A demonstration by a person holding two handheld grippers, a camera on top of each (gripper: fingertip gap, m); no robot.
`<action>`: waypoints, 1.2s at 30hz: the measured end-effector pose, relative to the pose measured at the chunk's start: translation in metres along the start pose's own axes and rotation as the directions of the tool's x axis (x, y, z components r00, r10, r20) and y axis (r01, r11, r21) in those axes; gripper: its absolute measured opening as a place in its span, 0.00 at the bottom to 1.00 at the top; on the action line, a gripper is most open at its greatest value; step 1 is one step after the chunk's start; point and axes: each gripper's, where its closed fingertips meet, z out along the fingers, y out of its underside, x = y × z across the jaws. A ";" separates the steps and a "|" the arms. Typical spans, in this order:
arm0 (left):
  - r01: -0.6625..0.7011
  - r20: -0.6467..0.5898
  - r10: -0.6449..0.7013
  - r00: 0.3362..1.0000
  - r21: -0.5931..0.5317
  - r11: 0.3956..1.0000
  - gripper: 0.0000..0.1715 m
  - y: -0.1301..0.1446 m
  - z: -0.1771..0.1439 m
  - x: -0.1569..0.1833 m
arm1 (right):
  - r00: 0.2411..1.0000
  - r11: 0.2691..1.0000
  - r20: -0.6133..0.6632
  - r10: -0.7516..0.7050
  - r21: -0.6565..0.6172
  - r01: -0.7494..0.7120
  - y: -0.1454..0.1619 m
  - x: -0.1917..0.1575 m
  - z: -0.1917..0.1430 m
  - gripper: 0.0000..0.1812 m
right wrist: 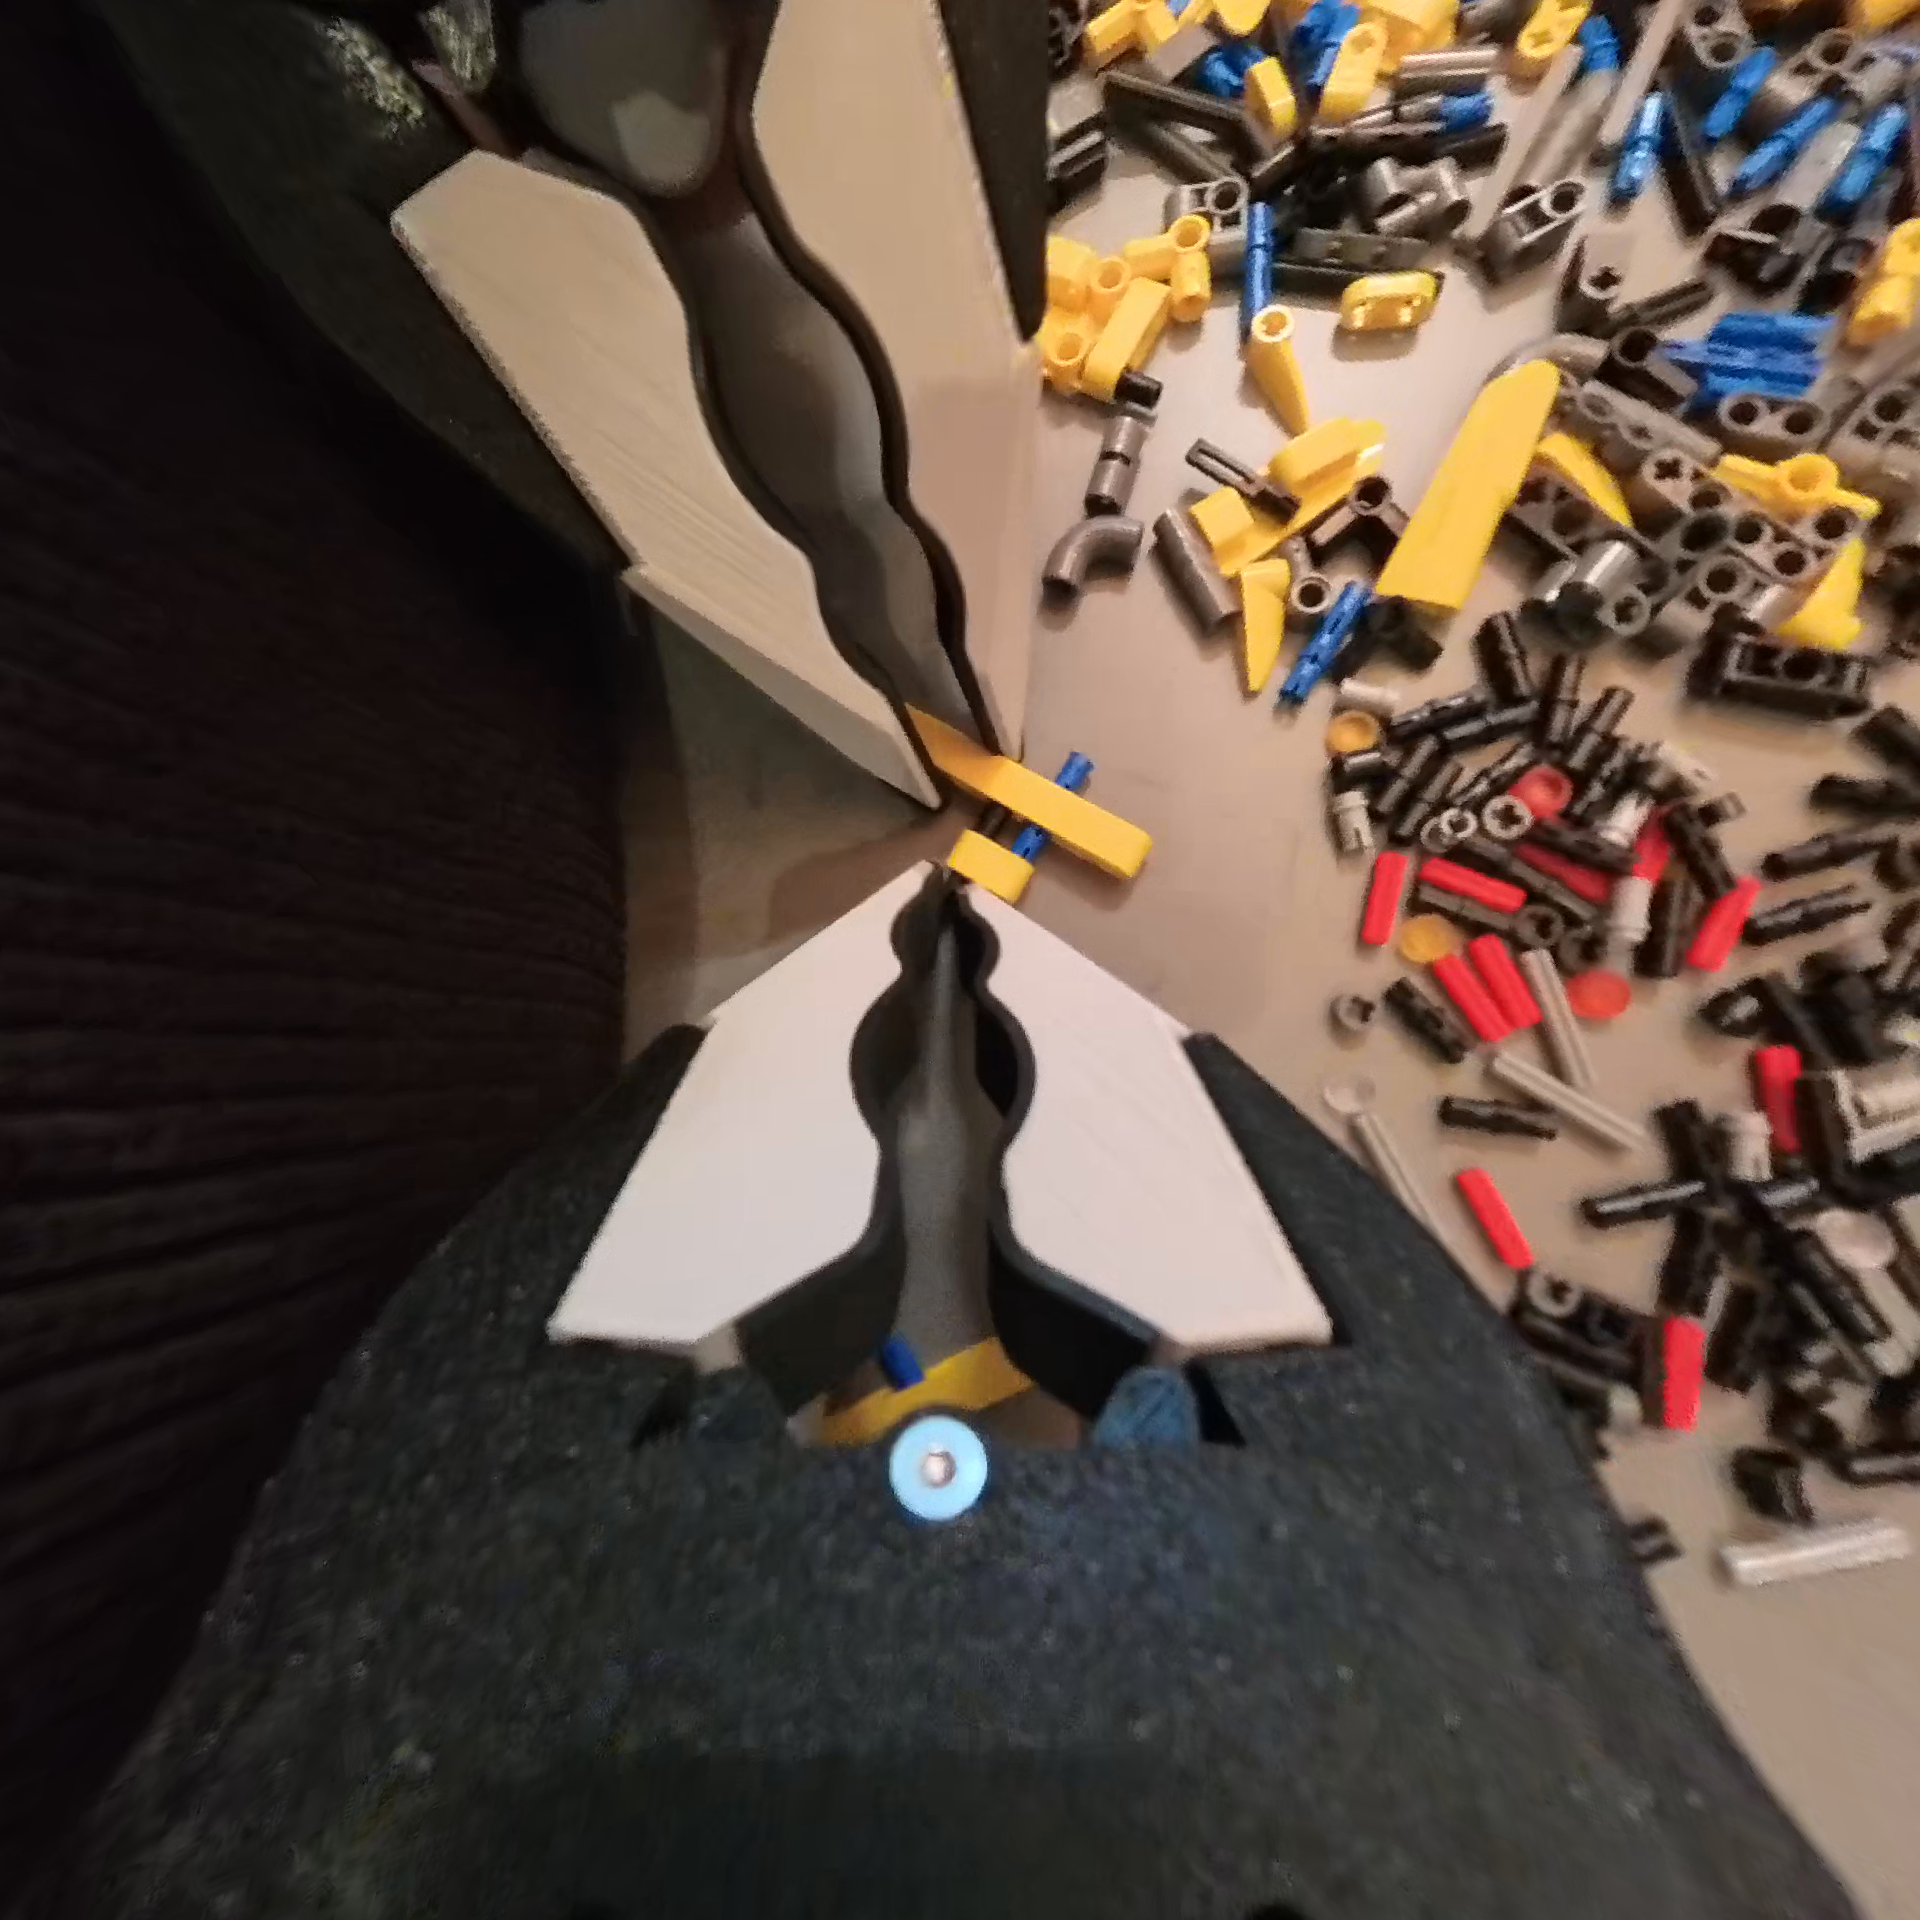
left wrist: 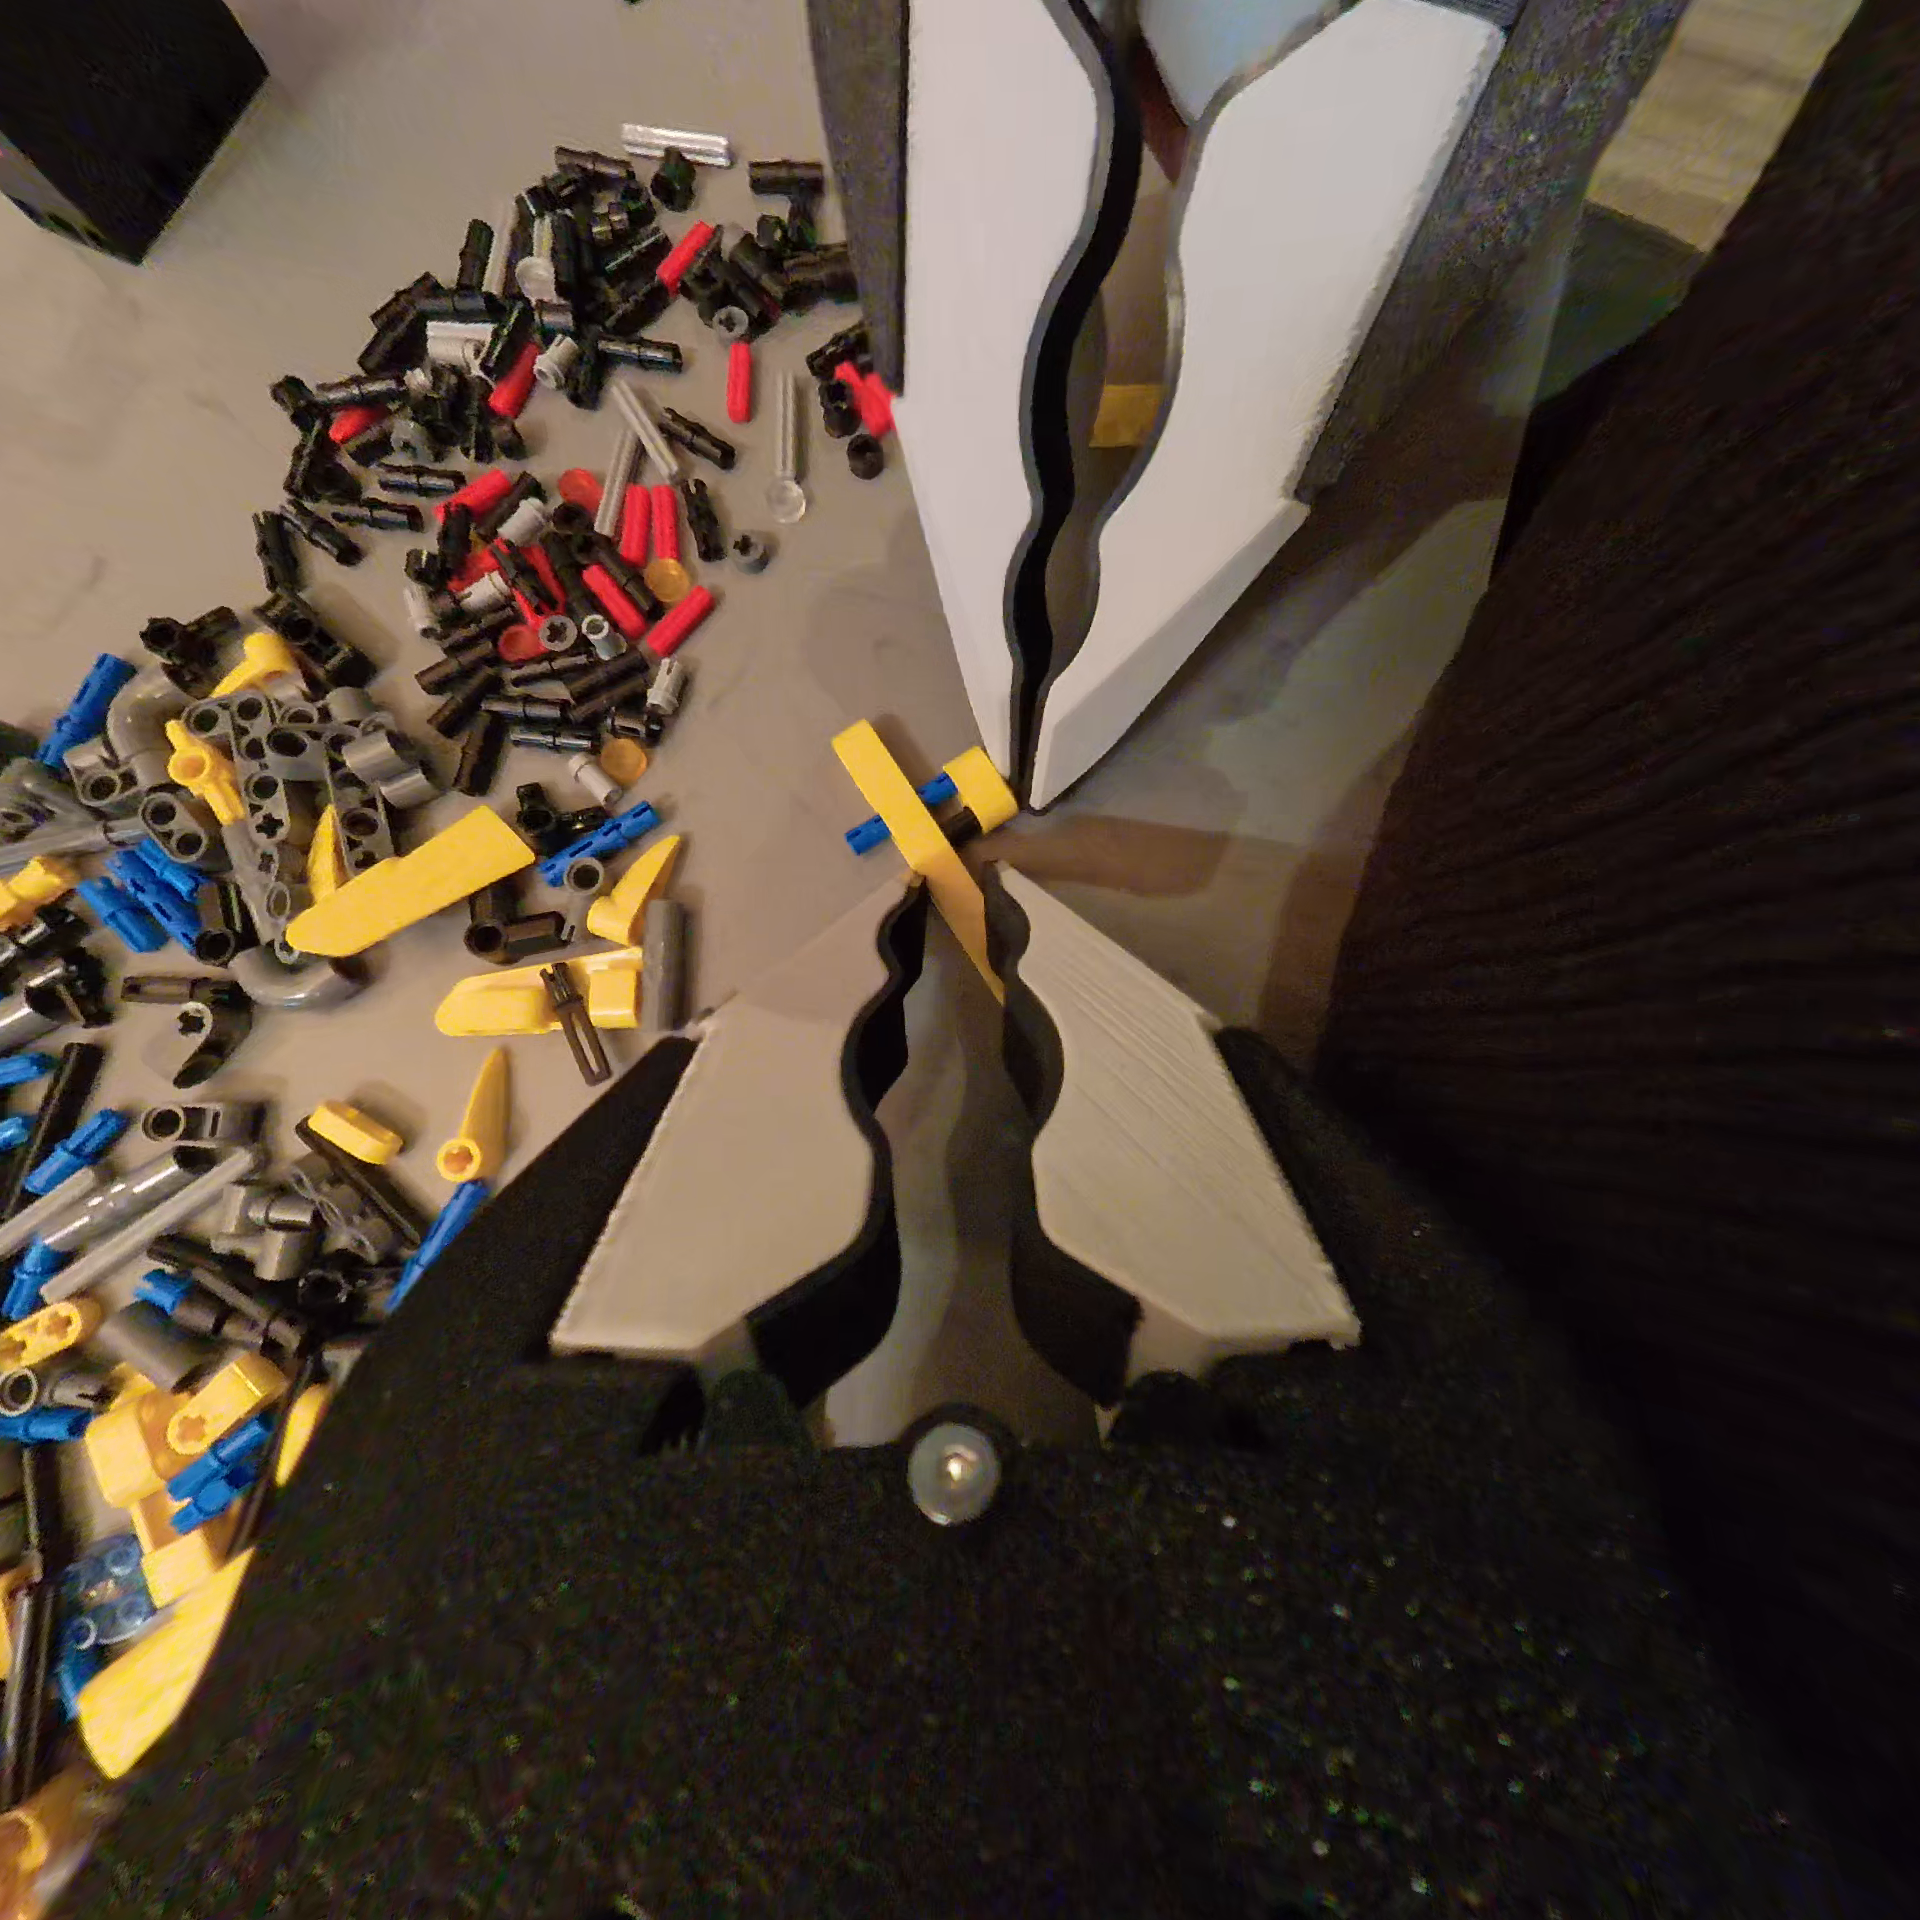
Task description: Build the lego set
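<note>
My left gripper (left wrist: 956, 883) is shut on a long flat yellow beam (left wrist: 883, 779) and holds it above the grey table (left wrist: 810, 644). My right gripper (left wrist: 1023, 798) comes in from above, tip to tip with the left, and is shut on a small yellow connector (left wrist: 987, 784). A blue pin (left wrist: 894, 816) and a black pin (left wrist: 961, 826) span between beam and connector. In the right wrist view the right gripper (right wrist: 951, 881) pinches the connector (right wrist: 982, 862), and the left gripper (right wrist: 971, 774) holds the beam (right wrist: 1081, 826) just beyond it.
Loose small building parts cover the table: a black, red and grey pile (left wrist: 551, 499), and a yellow, blue and grey pile (left wrist: 208, 935). A black box (left wrist: 114, 114) stands at the far left. Dark ribbed fabric (left wrist: 1662, 935) borders the table beside both grippers. My left and right fingertips are right by each other.
</note>
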 end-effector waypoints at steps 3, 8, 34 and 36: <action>-0.011 0.013 0.011 1.000 -0.009 1.000 0.06 0.000 0.000 -0.003 | 0.998 0.999 -0.053 0.023 0.032 -0.022 0.000 0.000 0.000 0.01; 0.005 0.043 -0.004 0.999 -0.023 1.000 0.06 0.001 0.000 -0.006 | 0.994 0.997 -0.099 0.041 0.064 -0.035 0.001 0.000 0.000 0.02; 0.165 0.097 -0.167 0.981 0.032 0.986 0.11 0.005 -0.006 -0.005 | 0.961 0.983 -0.248 0.123 0.164 -0.083 0.001 0.001 -0.011 0.11; 0.172 0.104 -0.176 0.979 0.041 0.984 0.12 0.005 -0.006 -0.005 | 0.959 0.984 -0.264 0.101 0.166 -0.058 0.002 0.005 -0.018 0.12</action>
